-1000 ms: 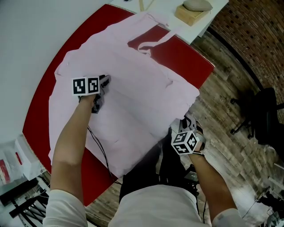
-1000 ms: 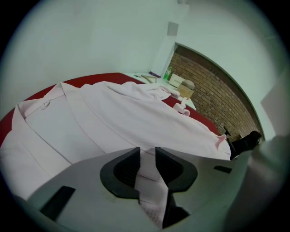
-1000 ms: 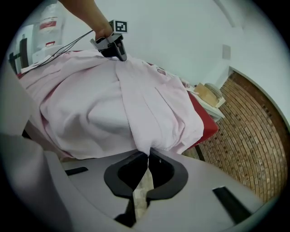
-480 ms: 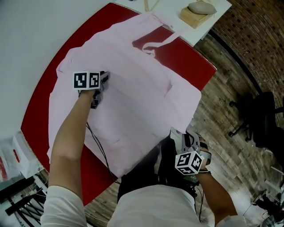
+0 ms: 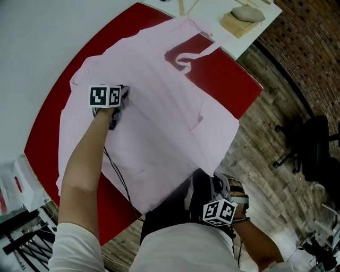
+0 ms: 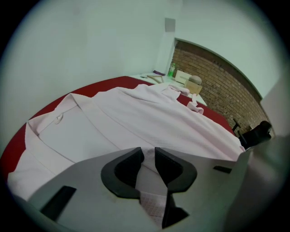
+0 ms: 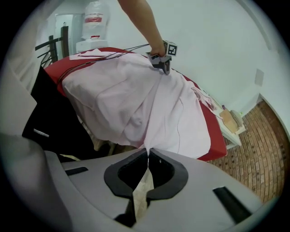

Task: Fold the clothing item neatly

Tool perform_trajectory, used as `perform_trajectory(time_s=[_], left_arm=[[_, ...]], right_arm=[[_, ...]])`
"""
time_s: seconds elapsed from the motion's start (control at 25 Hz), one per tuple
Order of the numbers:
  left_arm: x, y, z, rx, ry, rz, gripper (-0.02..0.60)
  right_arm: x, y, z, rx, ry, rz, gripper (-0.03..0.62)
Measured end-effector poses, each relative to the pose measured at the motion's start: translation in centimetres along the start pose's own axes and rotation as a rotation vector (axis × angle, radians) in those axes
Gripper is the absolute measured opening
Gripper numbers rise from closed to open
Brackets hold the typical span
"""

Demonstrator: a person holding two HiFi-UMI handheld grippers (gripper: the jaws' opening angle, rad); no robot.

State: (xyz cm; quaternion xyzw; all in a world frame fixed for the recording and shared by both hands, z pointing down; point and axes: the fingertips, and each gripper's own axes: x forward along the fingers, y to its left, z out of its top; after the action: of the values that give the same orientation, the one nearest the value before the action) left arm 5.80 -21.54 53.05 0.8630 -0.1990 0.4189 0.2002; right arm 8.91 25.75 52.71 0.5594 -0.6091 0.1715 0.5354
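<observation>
A pale pink shirt lies spread over the round red table, collar toward the far left. My left gripper rests on the shirt's left part, shut on a pinched fold; its jaws have just been closing slightly on that cloth. My right gripper hangs off the table's near edge by the person's lap, shut on the shirt's lower corner. The cloth stretches from that corner back to the table. The right gripper view also shows the left gripper far off.
A white side table holding a wooden block stands beyond the red table. A black office chair sits on the wood floor at right. Bags and black racks crowd the lower left. A cable trails from the left gripper.
My right gripper has moved down the picture, toward the person's body, drawing the shirt's corner off the table edge. The left gripper has shifted slightly along the shirt.
</observation>
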Motion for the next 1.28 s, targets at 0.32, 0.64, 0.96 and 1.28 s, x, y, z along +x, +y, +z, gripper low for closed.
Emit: perform_trajectory(time_s=[0.32, 0.64, 0.96, 1.28], left_arm=[[-0.9, 2.7, -0.4, -0.102, -0.020, 0.053, 0.098], [-1.3, 3.3, 1.3, -0.268, -0.106, -0.056, 0.129], [0.1, 3.9, 1.6, -0.289, -0.091, -0.031, 0.029], [0.4, 4.4, 2.0, -0.377, -0.099, -0.013, 0.023]], right_arm=[[1.4, 1.8, -0.4, -0.040, 0.024, 0.167, 0.031], [-0.3, -3.4, 3.6, -0.017, -0.126, 0.179, 0.141], [5.5, -15.4, 13.0, 0.061, -0.292, 0.023, 0.126], [13.1, -21.2, 15.8, 0.134, -0.256, 0.081, 0.117]])
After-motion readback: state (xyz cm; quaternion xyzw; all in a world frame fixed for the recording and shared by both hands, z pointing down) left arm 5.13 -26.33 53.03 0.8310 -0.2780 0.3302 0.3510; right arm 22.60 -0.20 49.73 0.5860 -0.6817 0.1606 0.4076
